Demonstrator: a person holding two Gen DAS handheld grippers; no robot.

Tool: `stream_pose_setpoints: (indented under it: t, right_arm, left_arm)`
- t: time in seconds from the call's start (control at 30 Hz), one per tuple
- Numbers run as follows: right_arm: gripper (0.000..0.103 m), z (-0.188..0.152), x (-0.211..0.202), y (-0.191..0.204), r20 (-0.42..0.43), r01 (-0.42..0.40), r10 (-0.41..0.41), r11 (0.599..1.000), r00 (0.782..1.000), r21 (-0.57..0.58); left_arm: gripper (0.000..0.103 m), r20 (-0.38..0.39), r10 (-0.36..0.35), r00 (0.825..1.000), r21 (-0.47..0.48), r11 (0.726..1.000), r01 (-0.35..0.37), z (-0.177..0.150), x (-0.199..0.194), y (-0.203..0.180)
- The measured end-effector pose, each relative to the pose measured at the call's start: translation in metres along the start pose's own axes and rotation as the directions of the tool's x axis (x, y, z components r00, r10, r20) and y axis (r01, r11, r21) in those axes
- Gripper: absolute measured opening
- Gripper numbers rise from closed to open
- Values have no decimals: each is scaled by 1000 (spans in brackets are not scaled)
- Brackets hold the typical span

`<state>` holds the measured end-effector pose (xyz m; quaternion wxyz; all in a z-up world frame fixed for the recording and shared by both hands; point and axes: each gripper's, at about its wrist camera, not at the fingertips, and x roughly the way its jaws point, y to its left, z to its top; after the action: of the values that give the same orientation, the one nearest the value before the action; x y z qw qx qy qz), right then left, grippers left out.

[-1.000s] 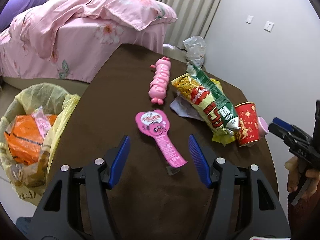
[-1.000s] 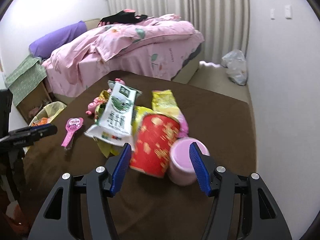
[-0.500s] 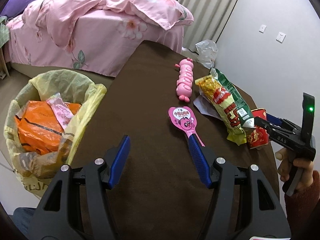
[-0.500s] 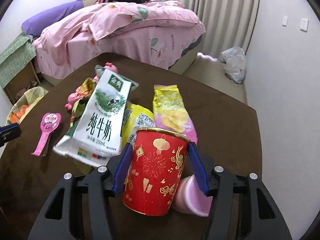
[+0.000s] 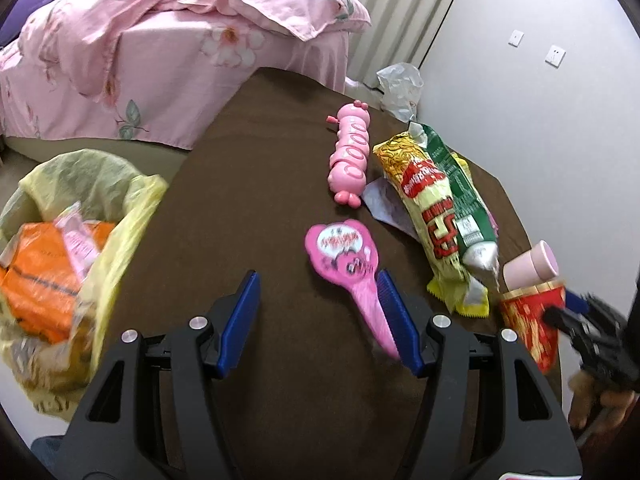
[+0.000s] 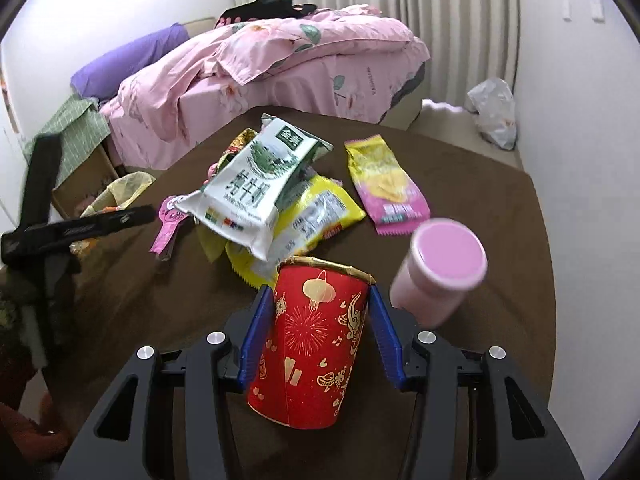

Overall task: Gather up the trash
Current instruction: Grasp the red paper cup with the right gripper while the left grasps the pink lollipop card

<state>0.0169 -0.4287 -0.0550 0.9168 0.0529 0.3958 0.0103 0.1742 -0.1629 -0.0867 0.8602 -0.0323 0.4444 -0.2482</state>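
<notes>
Low centre of the right wrist view: red paper cup [image 6: 316, 344] upright on the brown worktop [image 6: 460, 184], right gripper [image 6: 318, 336] fingers just closing onto its sides for lifting; left gripper [image 5: 320, 320] fingers spread, empty, ready.

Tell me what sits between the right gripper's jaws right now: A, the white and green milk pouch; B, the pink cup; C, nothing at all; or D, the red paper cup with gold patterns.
D: in the right wrist view the red paper cup stands between the blue jaws of the right gripper, which have just been closing on it, while the pink cup lies beside them.
</notes>
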Motion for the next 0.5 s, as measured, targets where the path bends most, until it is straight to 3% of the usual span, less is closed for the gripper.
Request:
stream_pose_setpoints:
  t: [0.1, 0.23, 0.33, 0.5]
  right_arm:
    - [46, -10, -6, -2, 5, 1, -1, 1000, 1000, 14]
    - [46, -17, -7, 0, 3, 9, -9, 1000, 1000, 4]
    - [46, -18, -8, 0, 5, 11, -11, 1000, 1000, 3]
    - [46, -18, -8, 3, 9, 9, -9, 1000, 1000, -7]
  left_arm:
    - [58, -20, 15, 1000, 10, 1000, -14, 12, 16, -6]
    - [58, -39, 88, 995, 102, 991, -83, 21, 35, -23]
    - [57, -65, 98, 993, 156, 984, -87, 21, 40, -34]
    - [34, -57, 101, 993, 187, 978, -89, 14, 31, -38]
